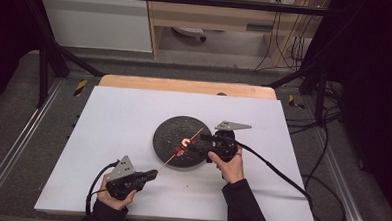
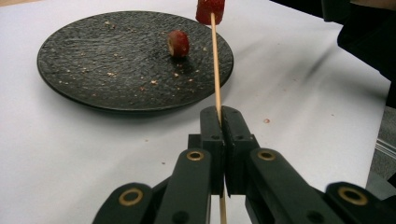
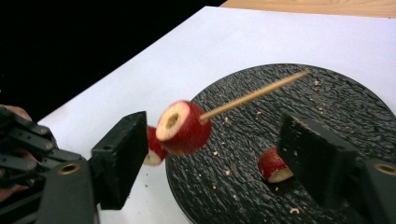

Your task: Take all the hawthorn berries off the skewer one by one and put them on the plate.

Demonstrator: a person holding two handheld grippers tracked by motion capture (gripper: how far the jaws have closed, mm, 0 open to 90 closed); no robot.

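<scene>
My left gripper (image 1: 153, 174) (image 2: 222, 114) is shut on the lower end of a thin wooden skewer (image 1: 167, 162) (image 2: 216, 70) (image 3: 252, 95), which slants up over the black plate (image 1: 160, 134) (image 2: 70, 70) (image 3: 336, 93). A red fruit slice (image 3: 182, 128) (image 2: 210, 10) (image 1: 185, 141) is threaded on the skewer, with a second slice (image 3: 154, 149) just behind it. My right gripper (image 1: 190, 146) (image 3: 215, 140) stands open around these slices, and its far pad is well clear of them. Another red slice (image 3: 273, 165) (image 2: 178, 43) lies on the plate.
Crumbs speckle the plate, and a few lie on the white table cover (image 1: 113, 117). The wooden table edge (image 1: 185, 85) runs along the back. Cables trail from both grippers toward the front and right. Dark frame posts stand at the table's sides.
</scene>
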